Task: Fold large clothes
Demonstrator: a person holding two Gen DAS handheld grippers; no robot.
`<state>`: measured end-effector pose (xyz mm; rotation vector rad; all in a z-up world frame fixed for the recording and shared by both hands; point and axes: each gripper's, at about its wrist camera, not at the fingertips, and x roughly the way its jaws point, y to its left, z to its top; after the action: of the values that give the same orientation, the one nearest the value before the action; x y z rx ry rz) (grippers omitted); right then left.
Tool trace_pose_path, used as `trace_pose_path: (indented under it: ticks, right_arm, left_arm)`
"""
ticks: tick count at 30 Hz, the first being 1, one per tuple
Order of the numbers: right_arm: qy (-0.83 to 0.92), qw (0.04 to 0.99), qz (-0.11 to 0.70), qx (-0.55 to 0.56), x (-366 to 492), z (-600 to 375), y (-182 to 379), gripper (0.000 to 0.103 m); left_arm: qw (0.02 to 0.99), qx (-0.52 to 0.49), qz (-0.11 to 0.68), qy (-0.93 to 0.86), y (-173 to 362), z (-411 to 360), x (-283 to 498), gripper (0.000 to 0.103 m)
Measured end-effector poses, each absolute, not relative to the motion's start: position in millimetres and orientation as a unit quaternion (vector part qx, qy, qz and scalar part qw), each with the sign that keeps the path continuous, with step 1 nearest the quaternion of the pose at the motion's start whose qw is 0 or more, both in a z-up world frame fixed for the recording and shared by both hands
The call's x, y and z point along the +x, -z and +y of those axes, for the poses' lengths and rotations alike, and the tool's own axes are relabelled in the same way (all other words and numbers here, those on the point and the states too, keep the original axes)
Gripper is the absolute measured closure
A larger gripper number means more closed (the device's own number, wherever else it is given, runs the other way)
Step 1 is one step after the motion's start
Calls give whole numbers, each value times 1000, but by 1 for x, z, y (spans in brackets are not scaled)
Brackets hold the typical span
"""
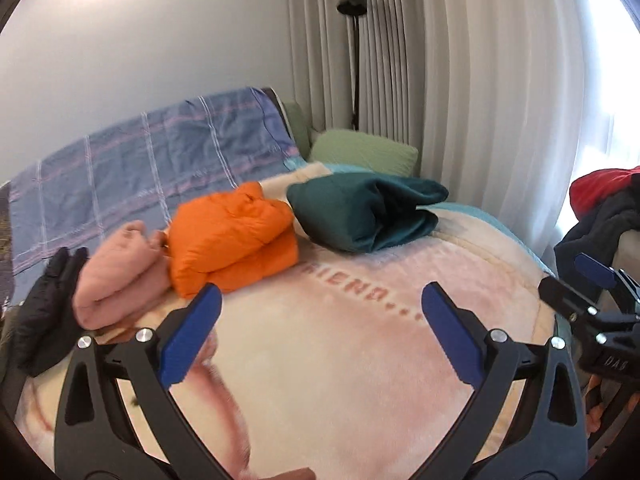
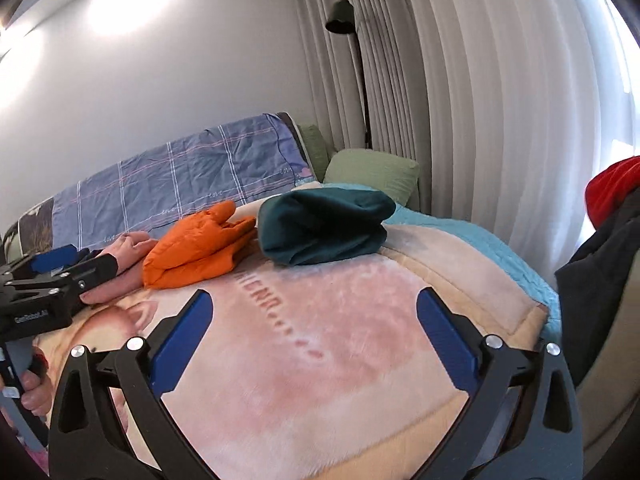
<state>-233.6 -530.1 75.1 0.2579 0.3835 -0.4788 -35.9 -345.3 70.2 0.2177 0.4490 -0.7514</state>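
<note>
Several folded garments lie in a row on the pink blanket (image 1: 360, 360): a black one (image 1: 48, 308), a pink one (image 1: 120, 276), an orange puffy jacket (image 1: 232, 240) and a dark teal one (image 1: 360, 212). The orange jacket (image 2: 196, 248) and the teal garment (image 2: 324, 232) also show in the right wrist view. My left gripper (image 1: 320, 308) is open and empty above the bare blanket in front of them. My right gripper (image 2: 314, 312) is open and empty over the blanket (image 2: 320, 360). The right gripper also shows at the right edge of the left wrist view (image 1: 592, 292).
A heap of unfolded clothes, red on top (image 1: 600, 192) and dark below (image 2: 600, 280), hangs at the right. A blue checked quilt (image 1: 140, 156) and green pillow (image 1: 368, 152) lie at the back by the wall. White curtains and a black lamp (image 2: 344, 16) stand behind.
</note>
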Motion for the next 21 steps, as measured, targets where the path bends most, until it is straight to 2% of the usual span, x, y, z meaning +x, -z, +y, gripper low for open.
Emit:
trace_pose_path:
  ticks: [12, 21]
  right_arm:
    - [238, 946, 196, 103, -253, -474, -88, 1]
    - [247, 942, 202, 100, -254, -461, -93, 1]
  left_arm:
    - [900, 97, 205, 373, -62, -300, -85, 2]
    - [900, 97, 205, 373, -60, -283, -94, 2]
